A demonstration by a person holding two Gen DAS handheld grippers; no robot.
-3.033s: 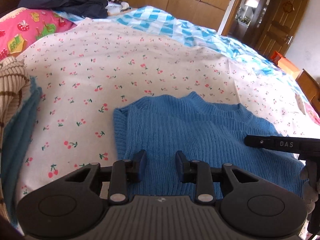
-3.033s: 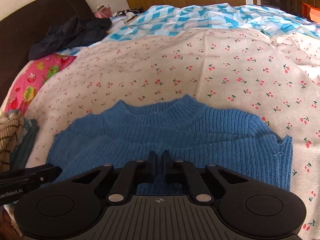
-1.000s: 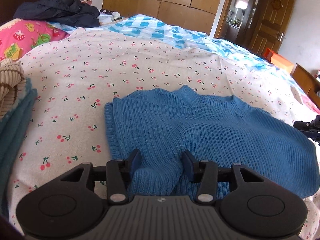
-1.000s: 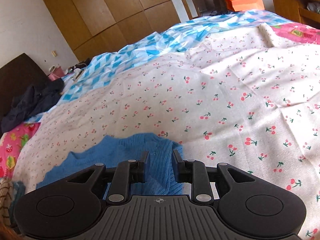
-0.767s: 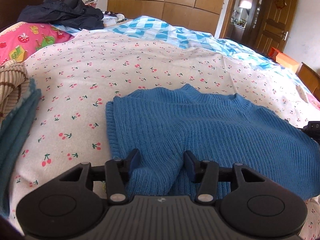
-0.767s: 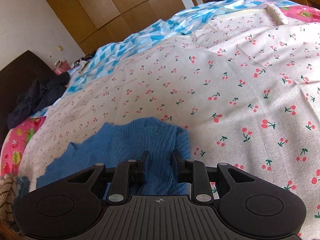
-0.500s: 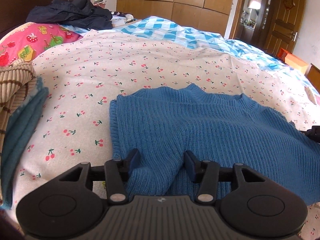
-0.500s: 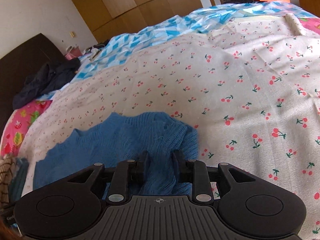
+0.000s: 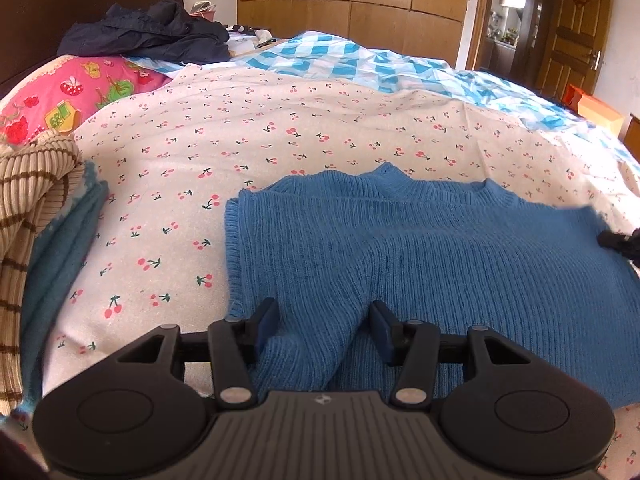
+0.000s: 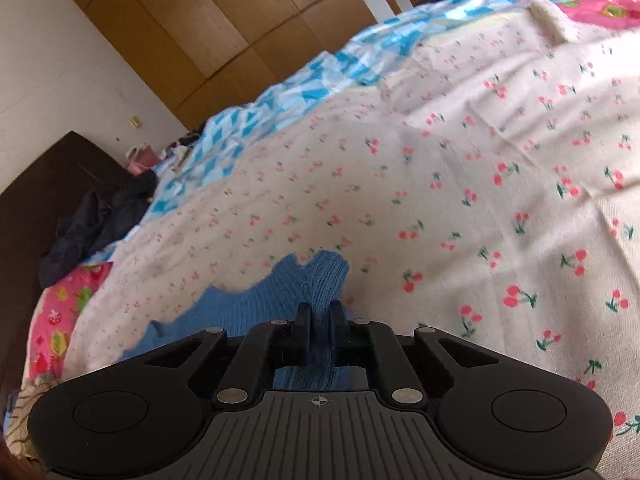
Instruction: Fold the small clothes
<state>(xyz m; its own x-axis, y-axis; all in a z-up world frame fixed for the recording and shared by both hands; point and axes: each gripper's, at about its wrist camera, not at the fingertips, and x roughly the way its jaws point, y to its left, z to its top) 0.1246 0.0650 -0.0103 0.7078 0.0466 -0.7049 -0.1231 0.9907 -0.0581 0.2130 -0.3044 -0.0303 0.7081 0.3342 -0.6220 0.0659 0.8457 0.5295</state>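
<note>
A blue knit sweater (image 9: 440,248) lies spread on the cherry-print sheet (image 9: 280,140), neck toward the far side. My left gripper (image 9: 322,320) is at its near hem, shut on a raised fold of the knit bunched between the fingers. In the right wrist view, my right gripper (image 10: 319,316) has its jaws closing on the sweater (image 10: 256,300) at its right edge, a thin strip of blue cloth pinched between the narrow fingers. The right gripper's tip (image 9: 618,240) shows at the right edge of the left wrist view.
A striped beige knit (image 9: 28,208) lies on a teal folded cloth (image 9: 60,256) at the left. Dark clothes (image 9: 148,32) and a pink pillow (image 9: 80,92) sit at the bed's head. A blue checked quilt (image 9: 360,64) covers the far side.
The right jaws have narrowed onto the sweater's right edge, and that view has dipped and tilted. The left gripper keeps the same bunched fold and has barely moved.
</note>
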